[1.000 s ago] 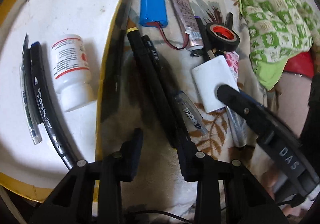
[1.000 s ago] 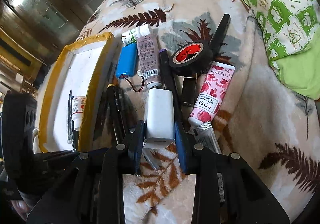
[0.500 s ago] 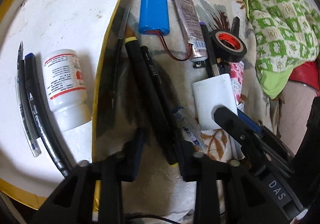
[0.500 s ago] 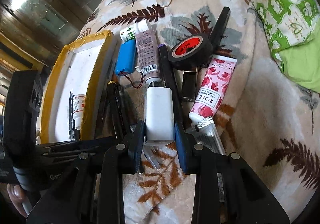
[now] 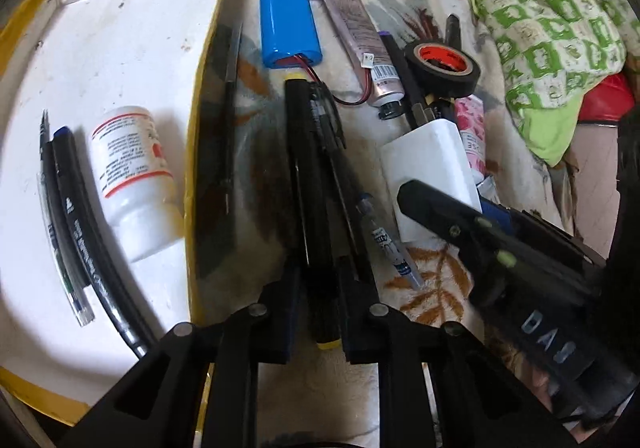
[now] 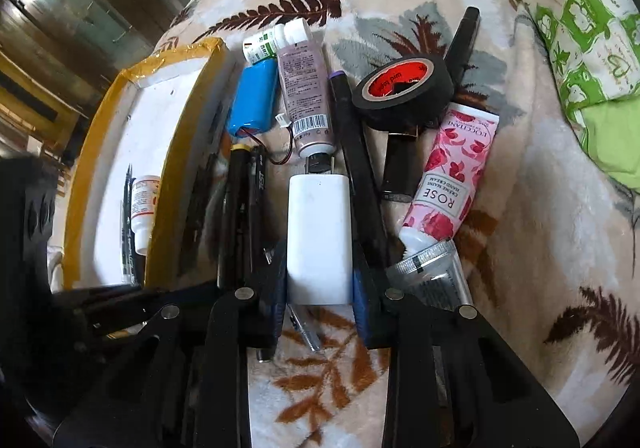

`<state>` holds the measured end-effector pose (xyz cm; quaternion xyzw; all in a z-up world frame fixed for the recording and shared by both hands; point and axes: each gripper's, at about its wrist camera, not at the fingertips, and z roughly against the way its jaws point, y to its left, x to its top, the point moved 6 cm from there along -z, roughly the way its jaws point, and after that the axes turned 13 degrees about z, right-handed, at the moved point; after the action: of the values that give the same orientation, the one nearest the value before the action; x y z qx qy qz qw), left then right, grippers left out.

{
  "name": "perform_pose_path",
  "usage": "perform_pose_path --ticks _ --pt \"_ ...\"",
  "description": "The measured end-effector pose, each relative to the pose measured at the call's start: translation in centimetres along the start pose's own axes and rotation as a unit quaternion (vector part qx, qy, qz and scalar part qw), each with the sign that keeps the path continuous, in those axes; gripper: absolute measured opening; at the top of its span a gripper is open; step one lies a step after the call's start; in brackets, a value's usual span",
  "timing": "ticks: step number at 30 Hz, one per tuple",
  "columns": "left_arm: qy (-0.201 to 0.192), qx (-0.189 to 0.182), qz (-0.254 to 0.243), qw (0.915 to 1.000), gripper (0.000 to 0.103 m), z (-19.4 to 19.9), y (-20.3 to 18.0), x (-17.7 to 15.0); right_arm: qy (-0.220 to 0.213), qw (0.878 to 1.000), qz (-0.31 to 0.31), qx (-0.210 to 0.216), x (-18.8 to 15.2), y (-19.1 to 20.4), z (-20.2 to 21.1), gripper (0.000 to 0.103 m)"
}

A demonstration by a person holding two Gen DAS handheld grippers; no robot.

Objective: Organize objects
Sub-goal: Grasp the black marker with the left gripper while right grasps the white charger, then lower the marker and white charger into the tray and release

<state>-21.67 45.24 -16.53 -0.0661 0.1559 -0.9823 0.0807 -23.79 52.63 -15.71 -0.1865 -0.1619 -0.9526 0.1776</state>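
The left gripper [image 5: 316,300] is closing on a black marker [image 5: 310,184] lying on the blanket [image 6: 520,248] beside the white tray [image 5: 120,28]. It looks stiff and light; hold its middle. The right gripper [image 6: 320,280] squeezes a smooth, hard white charger [image 6: 320,236].

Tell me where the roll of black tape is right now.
In the right wrist view the roll of black tape lies on the blanket at upper middle, just above the rose hand cream tube and right of the long black marker.
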Motion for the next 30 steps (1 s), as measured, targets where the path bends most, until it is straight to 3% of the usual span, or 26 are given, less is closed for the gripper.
perform_pose_path --ticks 3,7,16,19,30 --pt "-0.011 -0.050 0.012 0.9986 0.014 2.0 0.9 -0.6 -0.017 1.000 -0.016 0.013 0.0 -0.2 0.9 0.027" --pt "-0.042 -0.087 0.032 0.9948 0.014 5.2 2.7 -0.9 -0.037 0.998 -0.029 0.032 0.1 -0.1 2.4 0.027" --pt "-0.083 -0.133 0.089 0.9837 0.014 8.0 4.7 0.0 -0.057 0.996 0.006 0.070 1.3 4.0 3.9 0.027" --pt "-0.099 -0.129 0.108 0.9808 0.014 8.8 5.6 0.4 -0.055 0.995 0.026 0.081 1.3 5.6 3.8 0.027" --pt "-0.117 -0.059 0.147 0.9804 0.014 11.4 12.7 2.8 -0.023 0.989 0.079 0.119 2.9 11.4 1.2 0.027"
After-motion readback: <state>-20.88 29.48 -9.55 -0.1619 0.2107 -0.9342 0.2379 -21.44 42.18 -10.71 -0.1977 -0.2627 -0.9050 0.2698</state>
